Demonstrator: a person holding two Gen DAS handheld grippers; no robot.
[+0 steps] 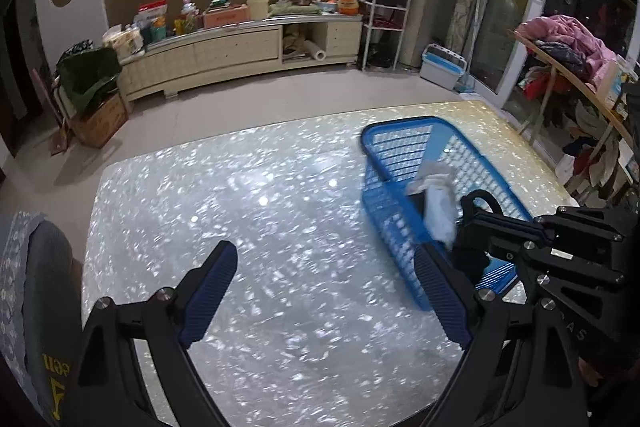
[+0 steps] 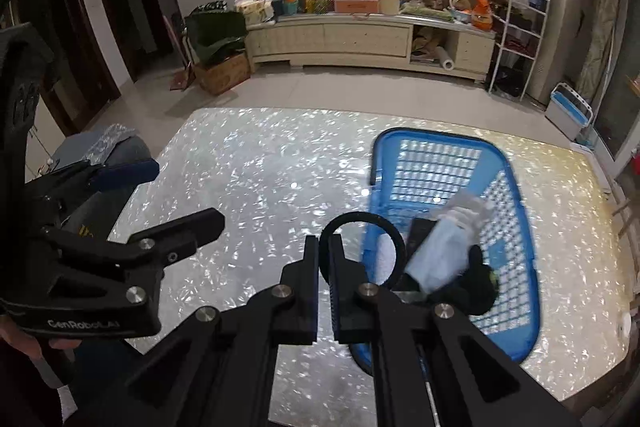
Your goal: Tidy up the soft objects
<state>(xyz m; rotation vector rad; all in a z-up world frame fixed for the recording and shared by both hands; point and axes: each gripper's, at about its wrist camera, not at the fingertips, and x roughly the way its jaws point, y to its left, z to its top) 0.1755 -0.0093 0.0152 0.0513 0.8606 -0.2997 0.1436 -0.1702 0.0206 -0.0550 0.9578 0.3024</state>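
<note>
A blue plastic basket (image 1: 400, 125) (image 2: 440, 137) stands on the right side of the glittery table (image 1: 240, 187) (image 2: 260, 167). Inside it I see a blurred white and pale blue cloth (image 1: 438, 215) (image 2: 440, 251) and a black soft item (image 2: 476, 291). My right gripper (image 2: 324, 243) (image 1: 470, 217) hovers over the basket's near end, shut on a thin black loop (image 2: 362, 217) (image 1: 480, 197) that sticks out past its tips. I cannot tell whether the loop joins the black item. My left gripper (image 1: 324, 253) (image 2: 176, 195) is open above bare table, left of the basket, holding nothing.
A chair draped in grey clothing (image 1: 36, 287) stands at the table's left edge. Across the floor are a long low cabinet (image 1: 240, 47) covered in clutter, a cardboard box (image 1: 104, 123) and a white rack (image 1: 384, 19). Piled clothes (image 1: 568, 39) sit on a table at right.
</note>
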